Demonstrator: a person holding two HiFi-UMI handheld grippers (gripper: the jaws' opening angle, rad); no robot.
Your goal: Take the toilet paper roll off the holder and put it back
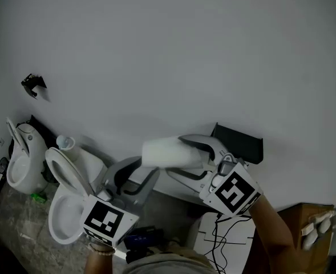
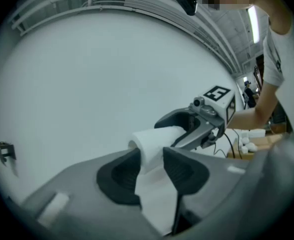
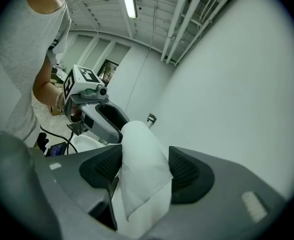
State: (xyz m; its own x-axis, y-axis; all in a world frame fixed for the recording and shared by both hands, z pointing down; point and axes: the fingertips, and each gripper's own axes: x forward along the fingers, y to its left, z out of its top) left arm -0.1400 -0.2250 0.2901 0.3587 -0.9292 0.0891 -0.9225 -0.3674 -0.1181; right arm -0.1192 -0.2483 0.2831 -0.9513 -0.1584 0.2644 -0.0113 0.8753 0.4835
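A white toilet paper roll point(image 1: 162, 152) hangs in the air before the white wall, gripped from both ends. My left gripper point(image 1: 140, 171) comes up from below left and is shut on the roll point(image 2: 154, 139), whose loose sheet point(image 2: 154, 204) hangs between the jaws. From the right, my right gripper point(image 1: 186, 150) is also shut on the roll point(image 3: 139, 154). The small dark holder point(image 1: 33, 85) is fixed to the wall far to the upper left, apart from both grippers; it also shows as a small dark holder point(image 2: 4, 151) and the holder point(image 3: 150, 118).
A white toilet point(image 1: 65, 204) with its lid up stands at the lower left, and a second white toilet point(image 1: 22, 158) is beside it. A black box point(image 1: 241, 142) sits against the wall at right. Cables point(image 1: 225, 241) and a cardboard box point(image 1: 304, 227) lie lower right.
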